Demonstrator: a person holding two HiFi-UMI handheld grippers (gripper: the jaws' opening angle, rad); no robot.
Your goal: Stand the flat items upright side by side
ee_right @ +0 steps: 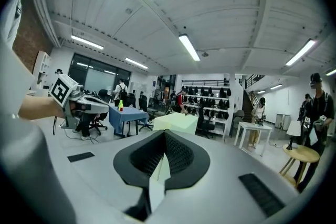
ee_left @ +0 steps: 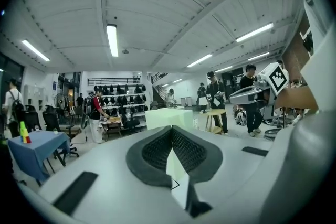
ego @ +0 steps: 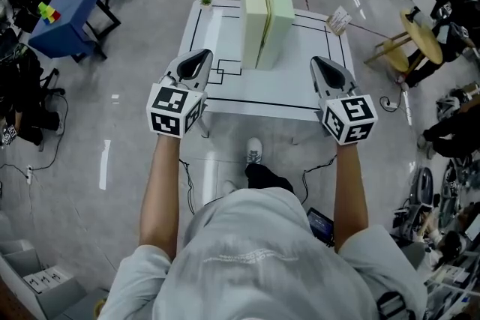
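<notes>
At the far left of the head view a blue table (ego: 71, 11) stands on the grey floor, with a few small coloured blocks (ego: 47, 11) on its left end.

Next comes the left gripper (ego: 196, 62), held by a bare arm above the near left corner of the white table (ego: 225, 94). Its marker cube (ego: 176, 111) faces the camera. In the left gripper view the two dark fingers (ee_left: 152, 152) are pressed together along their whole length. Nothing is between them, so this gripper holds nothing. It points almost level over the room, and it is well apart from the slabs.

The white table has black lines drawn on its top. A small green plant (ego: 205, 1) is on its far left corner.

The two slabs (ego: 266, 15) stand upright on the middle and far part of this table. They are side by side, with their broad faces touching. The left one looks a little more yellow and the right one more pale green. Neither gripper touches them.

A small white card (ego: 339, 19) leans at the far right corner of the table.

The right gripper (ego: 327, 70) is above the near right corner of the table, at about the same level as the left one. In the right gripper view its fingers (ee_right: 181, 157) are also fully together, with nothing between them.

At the right a round wooden stool (ego: 420, 37) stands on the floor, beside the white table.
</notes>
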